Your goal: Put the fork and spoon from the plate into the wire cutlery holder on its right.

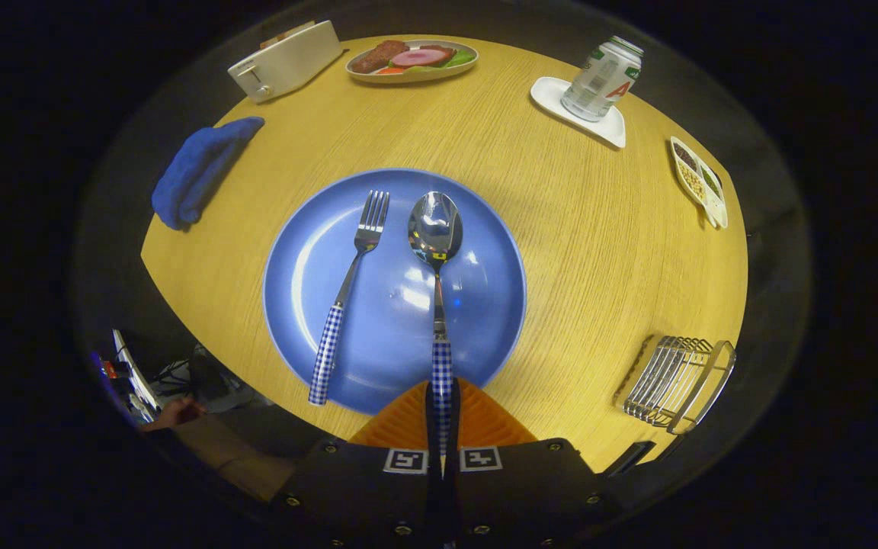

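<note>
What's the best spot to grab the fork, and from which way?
Probably by the checked handle of the fork, coming from the near edge of the blue plate. That end sticks out over the rim toward the gripper, so it looks easiest to pinch, and the tines point away. Right now both fingers are closed on the handle of the spoon.

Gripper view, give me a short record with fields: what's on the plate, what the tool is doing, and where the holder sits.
plate: blue plate on the wooden table
fork: fork lying on the plate, left of the spoon, untouched
spoon: spoon, its checked handle between the fingers
tool: tool shut on the spoon handle
holder: wire holder, right of the plate, nothing in it
</note>
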